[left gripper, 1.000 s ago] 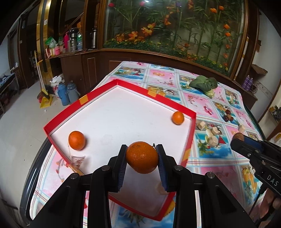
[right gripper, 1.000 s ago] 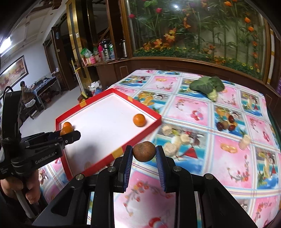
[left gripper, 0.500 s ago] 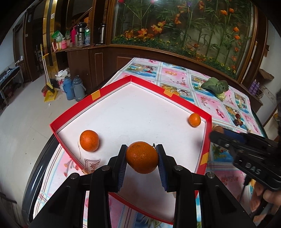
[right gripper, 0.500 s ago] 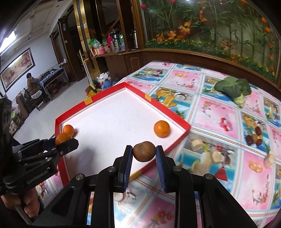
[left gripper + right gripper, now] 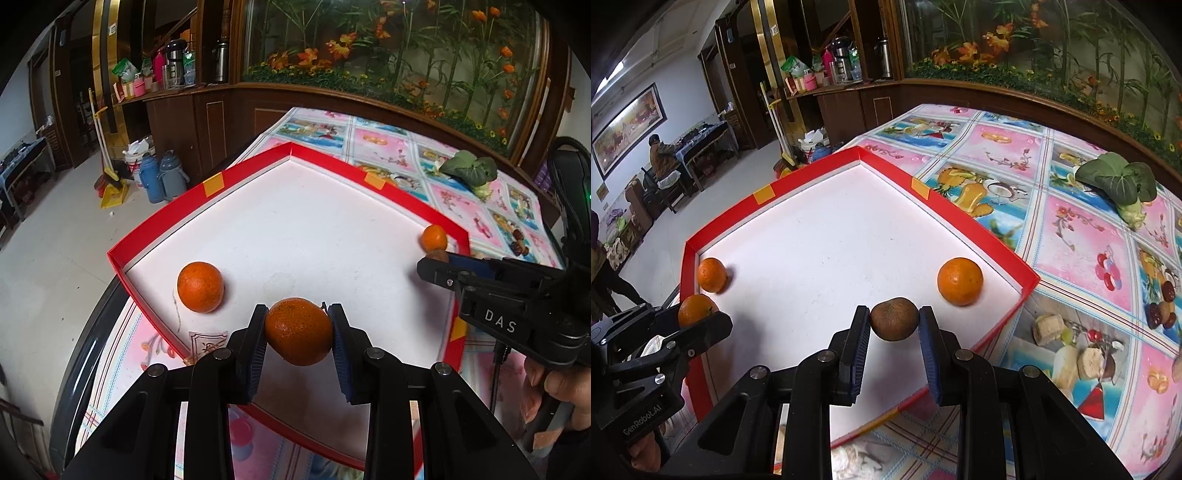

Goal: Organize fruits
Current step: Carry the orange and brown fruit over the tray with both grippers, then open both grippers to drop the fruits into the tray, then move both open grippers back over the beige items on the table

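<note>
A red-walled tray [image 5: 207,190] with a white floor lies on the table; it also shows in the right wrist view [image 5: 982,236]. My left gripper [image 5: 298,330] is shut on an orange [image 5: 297,328] above the tray's near left part. My right gripper [image 5: 894,321] is shut on a brown fruit [image 5: 894,319] above the tray's near right part. Two oranges lie loose in the tray: one at the left wall [image 5: 200,287] [image 5: 712,275], one near the right corner [image 5: 434,238] [image 5: 959,281]. The right gripper shows in the left view [image 5: 436,258], the left one in the right view [image 5: 698,314].
The table carries a patterned pink and blue cloth [image 5: 1089,240]. A leafy green vegetable [image 5: 1119,184] lies at its far right. Thermos flasks [image 5: 162,177] and a broom stand on the floor to the left. A wooden cabinet with a plant display stands behind the table.
Both grippers have moved forward and left over the tray, each still holding its fruit. The right gripper has come from the cloth beside the tray to above its white floor.
</note>
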{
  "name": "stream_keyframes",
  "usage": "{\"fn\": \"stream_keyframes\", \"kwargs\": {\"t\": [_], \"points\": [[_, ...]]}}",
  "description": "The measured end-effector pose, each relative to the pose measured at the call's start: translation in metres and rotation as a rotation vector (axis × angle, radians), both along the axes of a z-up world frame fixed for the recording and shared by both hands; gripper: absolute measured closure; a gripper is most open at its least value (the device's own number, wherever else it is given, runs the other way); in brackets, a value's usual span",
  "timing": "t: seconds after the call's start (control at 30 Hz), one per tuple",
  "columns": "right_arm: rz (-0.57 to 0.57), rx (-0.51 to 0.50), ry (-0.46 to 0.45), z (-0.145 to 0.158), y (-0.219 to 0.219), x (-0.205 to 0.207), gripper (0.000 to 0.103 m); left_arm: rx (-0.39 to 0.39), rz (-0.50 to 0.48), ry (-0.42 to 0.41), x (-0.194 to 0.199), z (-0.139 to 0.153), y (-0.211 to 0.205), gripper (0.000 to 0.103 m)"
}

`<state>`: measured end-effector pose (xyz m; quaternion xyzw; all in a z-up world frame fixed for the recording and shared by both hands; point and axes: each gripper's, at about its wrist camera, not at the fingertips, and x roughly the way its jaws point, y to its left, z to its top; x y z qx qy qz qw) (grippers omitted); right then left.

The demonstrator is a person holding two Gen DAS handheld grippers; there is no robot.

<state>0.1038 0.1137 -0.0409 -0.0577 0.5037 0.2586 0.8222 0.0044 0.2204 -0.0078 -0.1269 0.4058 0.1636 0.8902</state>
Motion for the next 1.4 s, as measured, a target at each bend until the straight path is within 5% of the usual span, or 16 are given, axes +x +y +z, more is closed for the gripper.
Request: {"fn": "stream_keyframes", "kwargs": {"t": [0.4,0.43,0.53,0.7,0.8,0.93,1.1,1.4], "points": [[0.01,-0.049,0.01,-0.017,0.009,0.004,0.075,0.03,0.018,0.061,0.01,-0.013,0.004,0.069],[0.004,-0.057,0.002,-0.017,0.008,0.004,0.071,0.031,0.02,0.057,0.01,-0.013,0.005,0.069],[-0.004,-0.062,-0.006,-0.016,0.005,0.005,0.056,0.029,0.03,0.044,0.008,-0.011,0.006,0.048],[-0.025,-0.075,-0.06,-0.003,-0.003,-0.001,0.037,-0.004,0.04,0.02,0.001,-0.006,0.009,0.04],[-0.048,-0.089,-0.093,0.007,-0.012,-0.006,0.016,-0.001,0.066,-0.012,-0.008,0.002,0.007,0.018],[-0.095,-0.077,-0.124,0.024,-0.043,-0.016,0.0,0.003,0.101,-0.061,-0.021,0.012,0.004,0.011],[-0.224,-0.083,-0.152,0.038,-0.116,-0.033,0.0,-0.012,0.154,-0.126,-0.033,0.021,-0.007,0.011],[-0.577,-0.098,-0.093,0.022,-0.271,-0.054,0.001,0.038,-0.031,-0.15,-0.025,0.023,-0.087,0.011]]}}
